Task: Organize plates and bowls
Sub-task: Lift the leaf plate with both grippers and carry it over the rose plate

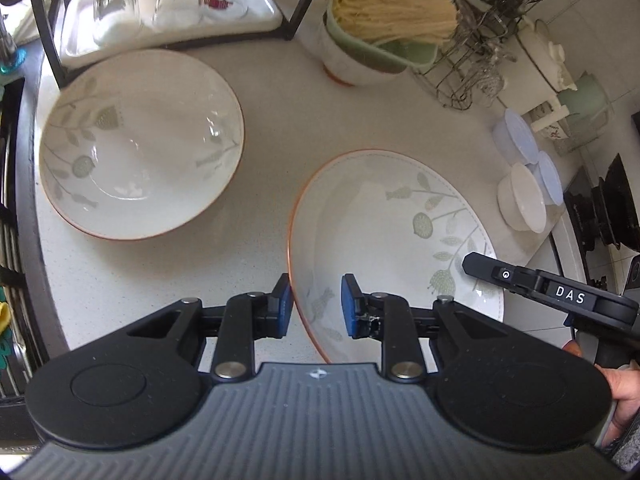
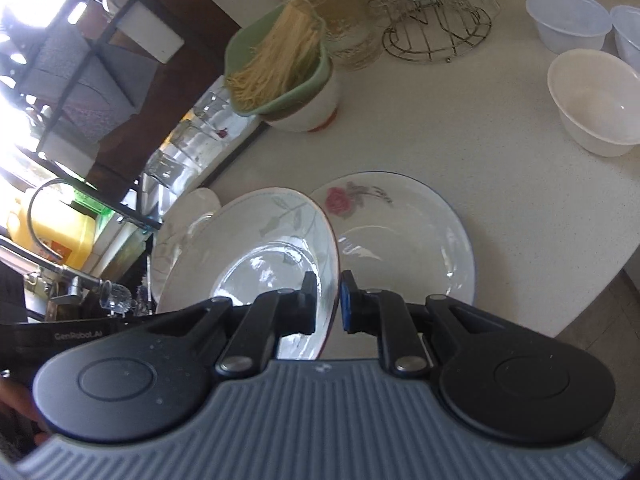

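Note:
A leaf-patterned deep plate (image 1: 384,232) with an orange rim is held at two sides. My left gripper (image 1: 316,302) is shut on its left rim, with one blue pad (image 1: 285,300) outside and the other inside. My right gripper (image 2: 326,300) is shut on the right rim of the same plate (image 2: 248,256); in the left wrist view its black finger (image 1: 480,268) reaches the plate's right edge. A matching leaf-patterned bowl (image 1: 140,144) rests on the counter to the left. A rose-patterned plate (image 2: 400,240) lies flat on the counter, partly under the held plate's edge.
A green colander of dried noodles (image 1: 384,28) sits in a bowl at the back. Upturned glasses stand on a white tray (image 1: 80,40). Further right are a wire glass rack (image 1: 472,72), a small white bowl (image 2: 596,100) and plastic tubs (image 2: 568,20). A tap (image 2: 60,268) is at the left.

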### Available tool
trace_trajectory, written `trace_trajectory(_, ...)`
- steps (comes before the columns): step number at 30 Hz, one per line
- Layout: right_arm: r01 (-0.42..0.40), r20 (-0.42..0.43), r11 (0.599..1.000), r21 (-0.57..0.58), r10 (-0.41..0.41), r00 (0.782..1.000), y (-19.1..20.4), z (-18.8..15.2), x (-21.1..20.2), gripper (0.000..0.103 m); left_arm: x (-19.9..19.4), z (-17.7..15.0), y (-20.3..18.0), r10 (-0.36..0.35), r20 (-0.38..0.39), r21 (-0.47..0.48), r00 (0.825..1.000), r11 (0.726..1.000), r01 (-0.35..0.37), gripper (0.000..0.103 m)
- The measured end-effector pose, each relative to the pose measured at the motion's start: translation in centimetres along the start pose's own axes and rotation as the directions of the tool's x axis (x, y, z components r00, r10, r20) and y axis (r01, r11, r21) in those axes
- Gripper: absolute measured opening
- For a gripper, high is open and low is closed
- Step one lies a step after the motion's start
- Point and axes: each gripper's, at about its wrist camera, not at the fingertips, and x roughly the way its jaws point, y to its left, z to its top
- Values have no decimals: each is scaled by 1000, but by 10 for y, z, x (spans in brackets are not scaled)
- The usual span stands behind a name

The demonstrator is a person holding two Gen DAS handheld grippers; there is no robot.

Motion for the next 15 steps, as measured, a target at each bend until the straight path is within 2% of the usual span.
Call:
trace_trajectory(7,4,-63,999,-50,-7,998,-17,9,24,15,24,14,-4,43,-30,-30,999,999,-44,28)
trace_trajectory(15,13,-81,995,-99,-22,996,-27,18,41,15,39,34,-17,82,-45,-25,996,996,-83,28)
